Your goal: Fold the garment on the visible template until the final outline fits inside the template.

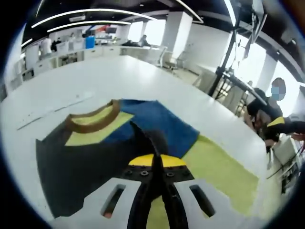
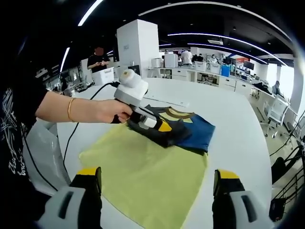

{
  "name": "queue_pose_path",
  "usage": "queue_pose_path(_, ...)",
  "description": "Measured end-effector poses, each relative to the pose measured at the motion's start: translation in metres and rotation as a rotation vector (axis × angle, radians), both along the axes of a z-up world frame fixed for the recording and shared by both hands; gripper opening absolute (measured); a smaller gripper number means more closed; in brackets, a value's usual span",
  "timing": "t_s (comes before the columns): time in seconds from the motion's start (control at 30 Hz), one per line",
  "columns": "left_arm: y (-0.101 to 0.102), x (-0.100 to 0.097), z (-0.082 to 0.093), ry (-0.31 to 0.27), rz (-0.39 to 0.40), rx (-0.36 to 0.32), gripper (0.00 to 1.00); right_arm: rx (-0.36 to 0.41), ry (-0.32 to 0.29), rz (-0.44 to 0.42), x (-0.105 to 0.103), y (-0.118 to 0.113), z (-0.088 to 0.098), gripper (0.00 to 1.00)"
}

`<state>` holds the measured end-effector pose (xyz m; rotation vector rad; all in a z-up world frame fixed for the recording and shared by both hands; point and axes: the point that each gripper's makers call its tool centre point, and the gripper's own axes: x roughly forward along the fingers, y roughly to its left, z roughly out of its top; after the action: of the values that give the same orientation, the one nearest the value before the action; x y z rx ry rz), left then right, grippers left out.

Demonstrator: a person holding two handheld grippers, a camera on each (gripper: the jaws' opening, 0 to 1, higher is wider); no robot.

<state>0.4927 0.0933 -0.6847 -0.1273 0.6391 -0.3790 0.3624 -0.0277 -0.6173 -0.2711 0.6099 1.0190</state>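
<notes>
The garment (image 1: 90, 157) is a dark grey, blue and yellow-green shirt with a brown collar (image 1: 93, 121). It lies partly folded at the far end of the yellow-green template (image 2: 143, 176) on the white table (image 2: 228, 124). My left gripper (image 1: 153, 160) is shut on a dark fold of the garment, which rises between its jaws. In the right gripper view a hand holds the left gripper (image 2: 162, 128) low over the bunched garment (image 2: 186, 132). My right gripper (image 2: 157, 191) stands wide open above the template's near edge, with nothing between its fingers.
The template (image 1: 214, 167) has bare cloth near me. A black cable (image 2: 76, 129) runs across the table's left side beside a white plastic bag (image 2: 43, 148). A person (image 1: 267, 114) sits past the table's right edge. Desks, chairs and pillars stand behind.
</notes>
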Motion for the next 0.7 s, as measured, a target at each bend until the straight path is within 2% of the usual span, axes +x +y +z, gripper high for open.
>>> queue_pose_path(0.27,-0.043,0.003,0.017,-0.046,-0.099,-0.056,0.0,-0.007,0.007,-0.023,0.001,-0.01,-0.003,0.98)
queue_pose_path(0.47,-0.063,0.002,0.013,-0.033,-0.13,-0.076,0.0,-0.012,0.009,-0.034,0.0,-0.014,-0.004,0.98)
queue_pose_path(0.7,-0.077,0.001,0.003,-0.009,-0.153,-0.086,0.0,-0.018,0.012,-0.047,0.001,-0.021,-0.006,0.98)
